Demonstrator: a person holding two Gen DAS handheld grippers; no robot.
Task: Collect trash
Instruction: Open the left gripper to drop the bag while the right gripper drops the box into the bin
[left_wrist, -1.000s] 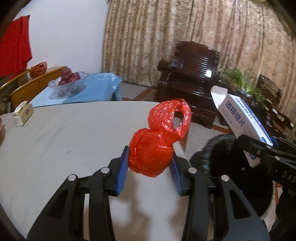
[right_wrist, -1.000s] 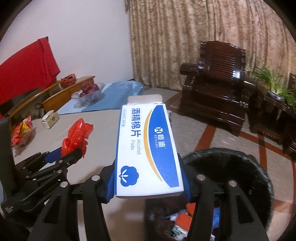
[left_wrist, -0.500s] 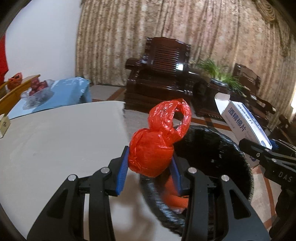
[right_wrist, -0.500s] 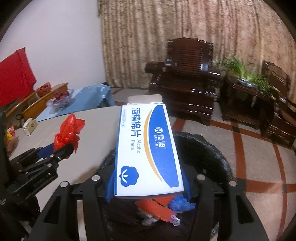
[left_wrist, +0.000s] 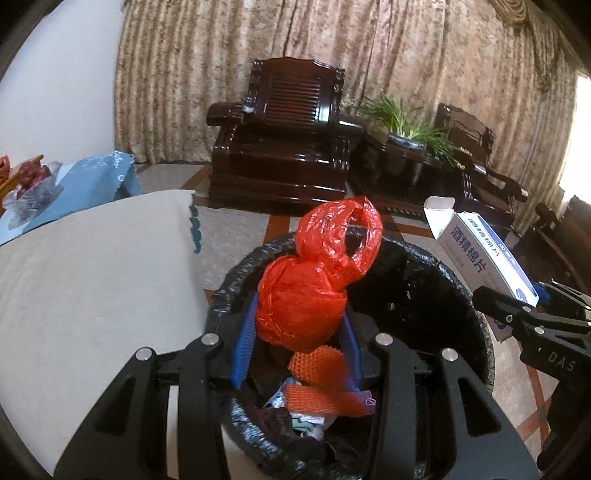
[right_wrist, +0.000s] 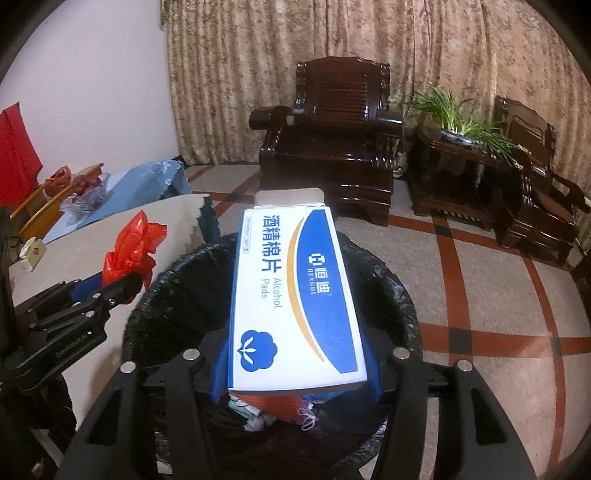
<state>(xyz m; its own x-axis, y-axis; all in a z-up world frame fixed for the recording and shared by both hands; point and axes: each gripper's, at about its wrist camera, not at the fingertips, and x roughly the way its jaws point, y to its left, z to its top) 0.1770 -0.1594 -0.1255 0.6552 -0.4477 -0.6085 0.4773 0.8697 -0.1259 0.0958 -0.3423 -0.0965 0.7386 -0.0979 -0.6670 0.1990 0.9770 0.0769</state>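
left gripper (left_wrist: 297, 334): black arms | blue pads | silver screws || right gripper (right_wrist: 295, 365): same, "DAS" lettering

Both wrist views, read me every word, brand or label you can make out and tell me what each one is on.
"酒精棉片": alcohol pad box, large blue characters
"Alcohol Pads": same box, grey print
"恒迪 HENGDI": same box, white on the blue panel
"GenRobot.AI": side of the left tongs
"DAS": side of the right tongs, rest cut off
Small sticker at the box's upper left edge: too small to read
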